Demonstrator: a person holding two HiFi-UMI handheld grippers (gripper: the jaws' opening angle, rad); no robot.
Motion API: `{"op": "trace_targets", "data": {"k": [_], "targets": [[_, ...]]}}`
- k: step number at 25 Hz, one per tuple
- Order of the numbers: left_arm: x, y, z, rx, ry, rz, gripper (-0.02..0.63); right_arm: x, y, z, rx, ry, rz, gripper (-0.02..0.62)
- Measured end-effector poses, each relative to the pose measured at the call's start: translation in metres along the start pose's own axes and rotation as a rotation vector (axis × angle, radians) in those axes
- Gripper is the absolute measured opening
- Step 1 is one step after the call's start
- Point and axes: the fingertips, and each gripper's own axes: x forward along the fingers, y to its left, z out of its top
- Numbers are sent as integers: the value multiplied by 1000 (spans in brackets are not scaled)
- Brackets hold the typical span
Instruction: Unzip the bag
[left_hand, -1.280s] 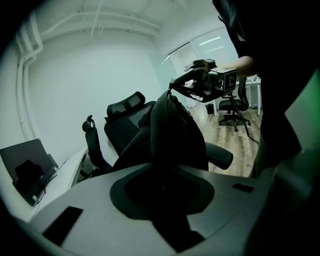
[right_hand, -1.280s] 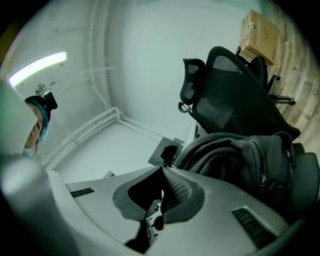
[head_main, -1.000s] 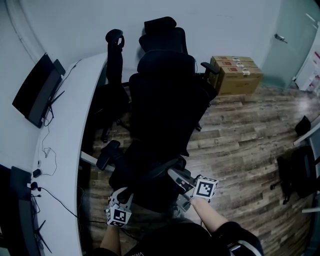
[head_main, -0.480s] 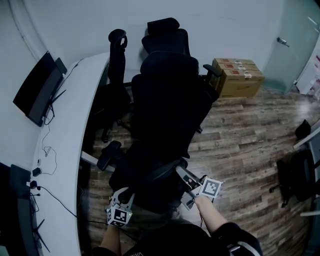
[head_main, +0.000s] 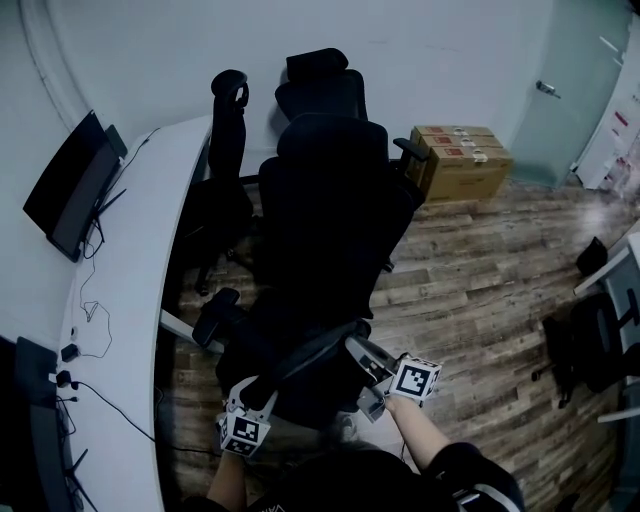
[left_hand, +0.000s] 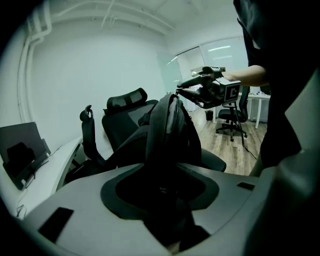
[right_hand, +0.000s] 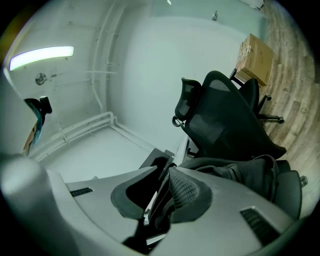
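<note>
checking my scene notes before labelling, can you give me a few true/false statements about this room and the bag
The black bag rests on an office chair. True.
A monitor stands on the white desk. True.
The cardboard boxes stand on the desk. False: they sit on the wooden floor by the wall.
The right gripper's tongs gape wide. False: they are shut.
</note>
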Motion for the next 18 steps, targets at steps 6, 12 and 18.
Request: {"op": "trace_targets", "data": {"k": [6,12,18], "targets": [[-21,-7,4,-34,-62,-40,213,-16,17,-25,-137,12,-142,133],[-63,-8,16,-40,-147,-43,245,-34,49,-49,-216,-24,-201,172],[-112,-3,21,-73,-220,-14,253,-47,93,-79,-321,-67,-212,174]]}}
